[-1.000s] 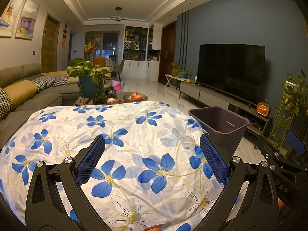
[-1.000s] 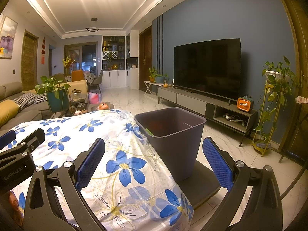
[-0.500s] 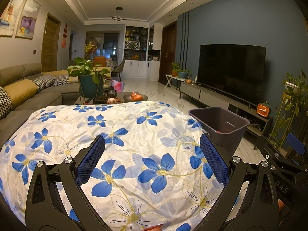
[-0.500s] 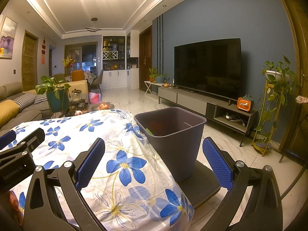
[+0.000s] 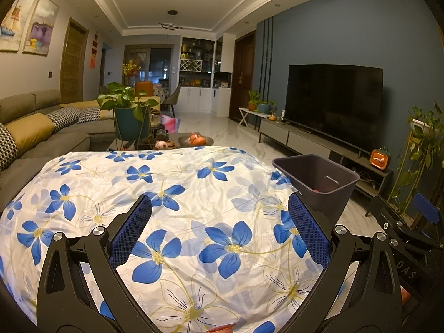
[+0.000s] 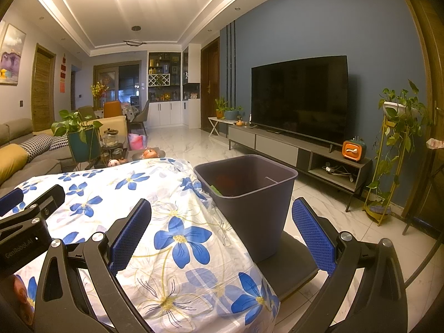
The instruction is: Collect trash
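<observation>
Bin [image 6: 255, 205] upright, mouth up, beside floral cloth [image 5: 194, 194]; L gripper [image 5: 219, 227] & R gripper [image 6: 222, 230] agape, empty

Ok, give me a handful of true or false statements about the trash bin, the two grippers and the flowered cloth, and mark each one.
1. The left gripper is open with nothing between its fingers. True.
2. The right gripper is shut on a piece of trash. False: it is open and holds nothing.
3. The grey trash bin stands upright beside the edge of the blue-flowered cloth. True.
4. The trash bin is completely empty. False: something green and something reddish show inside it.
5. The television is switched on and shows a picture. False: its screen is dark.
</observation>
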A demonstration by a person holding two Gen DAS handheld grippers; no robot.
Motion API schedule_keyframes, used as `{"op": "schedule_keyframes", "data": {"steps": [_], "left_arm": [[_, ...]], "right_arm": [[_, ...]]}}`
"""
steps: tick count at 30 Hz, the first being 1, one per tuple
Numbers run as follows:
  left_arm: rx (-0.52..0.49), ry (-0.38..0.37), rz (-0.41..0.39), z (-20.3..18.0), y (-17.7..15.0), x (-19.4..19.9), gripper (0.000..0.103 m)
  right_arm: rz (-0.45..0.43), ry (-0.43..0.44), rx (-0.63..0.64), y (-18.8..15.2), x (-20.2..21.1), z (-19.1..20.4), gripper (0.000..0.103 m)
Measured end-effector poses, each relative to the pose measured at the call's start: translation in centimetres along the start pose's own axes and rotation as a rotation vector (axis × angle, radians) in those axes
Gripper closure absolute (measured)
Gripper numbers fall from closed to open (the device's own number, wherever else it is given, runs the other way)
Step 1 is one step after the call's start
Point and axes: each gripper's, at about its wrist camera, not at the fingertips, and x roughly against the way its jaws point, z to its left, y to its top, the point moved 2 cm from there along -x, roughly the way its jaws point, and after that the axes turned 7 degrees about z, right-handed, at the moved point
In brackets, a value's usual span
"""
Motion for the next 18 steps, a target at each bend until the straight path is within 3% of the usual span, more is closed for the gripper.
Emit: {"op": "schedule_keyframes", "data": {"steps": [14, 16, 18], "left_arm": [[-0.002, -0.005, -0.005, 0.01, -0.06, 0.06, 0.006], [-0.019, 0.006, -0.008, -0.22, -0.05, 0.10, 0.017], [-0.028, 0.017, -0.007, -0.38, -0.23, 0.06, 0.021]], "right_arm": [[-0.001, -0.001, 0.000, 0.03, -0.05, 0.06, 0.006], [-0.001, 0.000, 0.000, 0.03, -0.06, 0.05, 0.006], [0.000, -0.001, 0.000, 0.07, -0.11, 0.15, 0.006]]}}
